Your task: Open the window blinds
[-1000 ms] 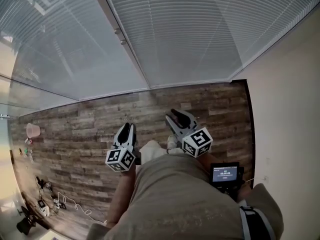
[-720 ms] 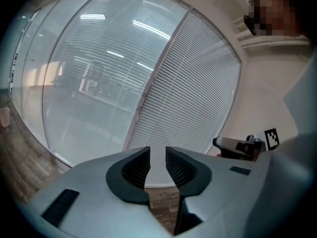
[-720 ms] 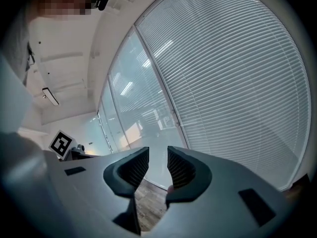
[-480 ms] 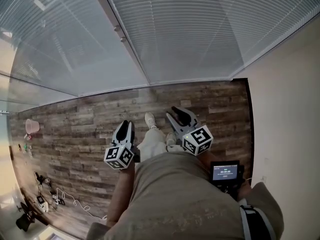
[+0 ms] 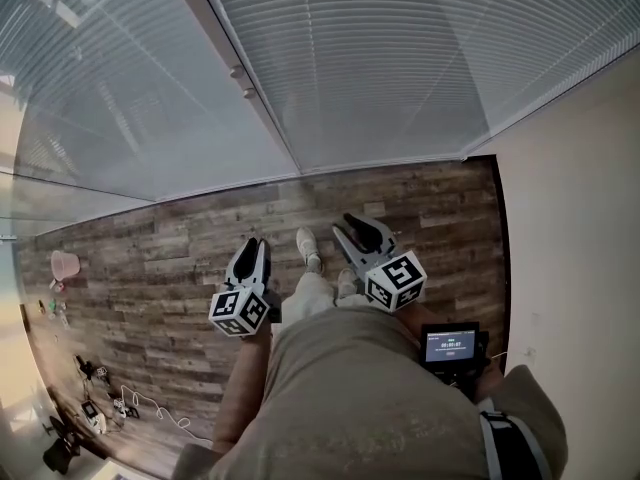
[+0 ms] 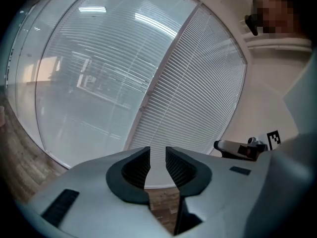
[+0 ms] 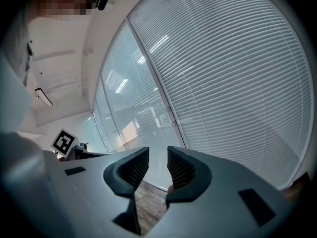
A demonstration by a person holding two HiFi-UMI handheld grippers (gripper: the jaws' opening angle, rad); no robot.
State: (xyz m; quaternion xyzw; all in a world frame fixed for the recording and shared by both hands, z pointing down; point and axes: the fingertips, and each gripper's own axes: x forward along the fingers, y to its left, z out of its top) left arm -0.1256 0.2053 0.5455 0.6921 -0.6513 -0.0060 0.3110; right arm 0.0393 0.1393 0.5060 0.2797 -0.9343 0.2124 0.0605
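While the window blinds (image 5: 400, 58) hang fully closed across the panes ahead, neither gripper has anything in hand. The left gripper (image 6: 157, 155) has its jaws a narrow gap apart with nothing between them, and the right gripper (image 7: 157, 155) is likewise slightly parted and empty. The likeliest trouble is acting on the wrong thing, since no cord or wand shows in any view. The only visible controls seem to be two small knobs (image 5: 243, 81) on the upright frame (image 5: 272, 128) between the panes. They are small enough that a gripper coming in off-centre could slip off one or pinch the frame edge instead. The narrow jaw gap may also be too tight to pass over a knob, so it would shove the knob rather than take it. Pressing on the slats could bend them, though whether they sit behind glass cannot be told. Both grippers are low by the person's waist, well apart from the frame, and nothing stands in the way except the reach itself. Around them are the wooden floor (image 5: 150, 258), the person's shoe (image 5: 308, 246) between the grippers, a small screen device (image 5: 450, 346) at the right hip and a plain wall (image 5: 580, 248) to the right. A pink container (image 5: 65, 263) and loose cables (image 5: 140, 408) lie far off at the left, clear of the path.
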